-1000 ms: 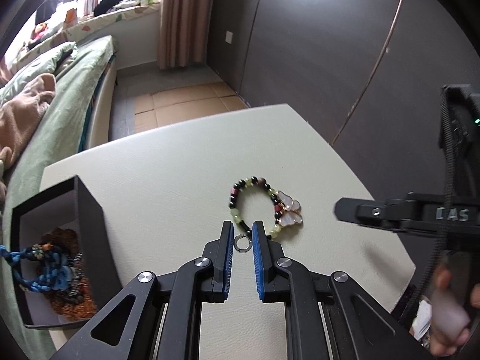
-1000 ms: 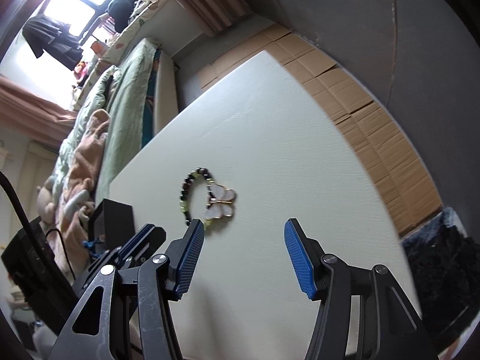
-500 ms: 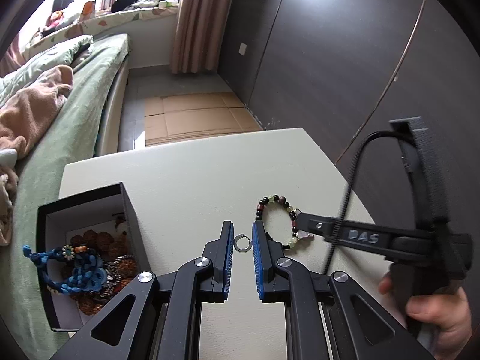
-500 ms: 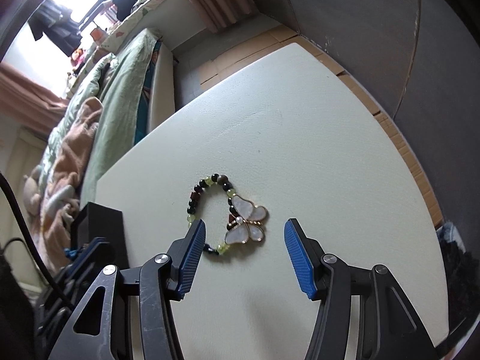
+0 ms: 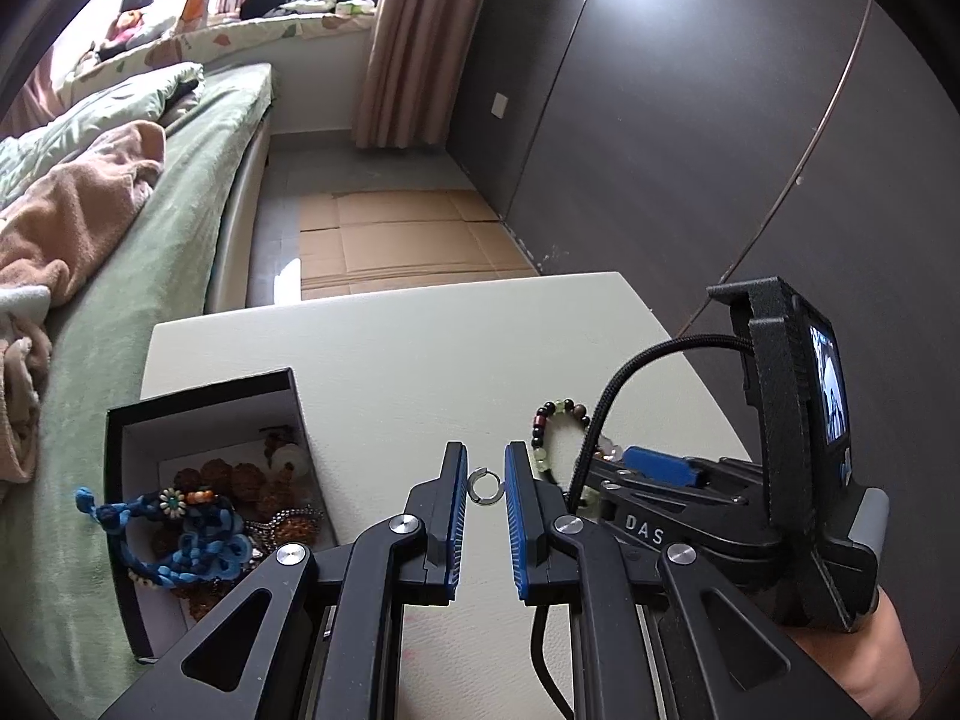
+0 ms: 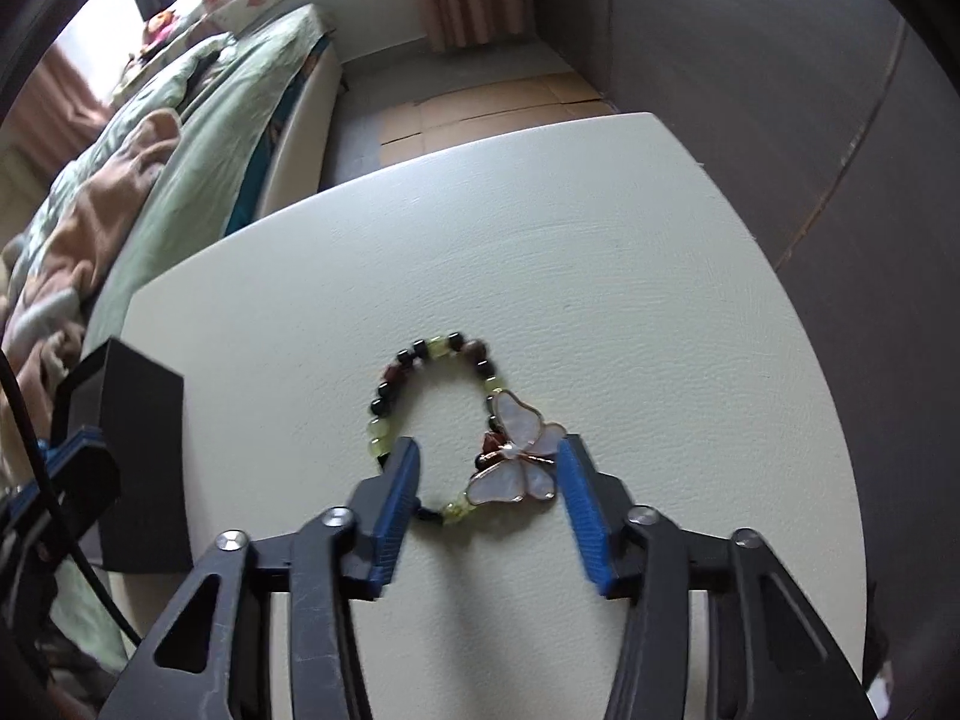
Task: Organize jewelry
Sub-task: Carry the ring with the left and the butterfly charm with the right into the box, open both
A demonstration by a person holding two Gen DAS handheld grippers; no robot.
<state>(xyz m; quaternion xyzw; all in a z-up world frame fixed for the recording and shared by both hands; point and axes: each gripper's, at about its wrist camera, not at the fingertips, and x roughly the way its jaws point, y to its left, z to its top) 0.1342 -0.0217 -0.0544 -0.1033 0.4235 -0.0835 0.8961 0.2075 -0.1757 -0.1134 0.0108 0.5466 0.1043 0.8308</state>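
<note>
The left gripper (image 5: 486, 483) pinches a small silver ring (image 5: 485, 486) between its blue pads, lifted clear of the table (image 5: 420, 348), probably bound for the black box (image 5: 198, 414) at near left, where a blue knotted cord (image 5: 180, 540) and brown beads already lie. The right gripper (image 6: 489, 474) straddles the beaded bracelet (image 6: 432, 396), its jaws having just been closing around the butterfly charm (image 6: 516, 456); the right pad looks to touch a wing, the left pad seems short of the beads, so no grip yet. Only the right wrist view shows this straddle; only the left shows the box's contents.
</note>
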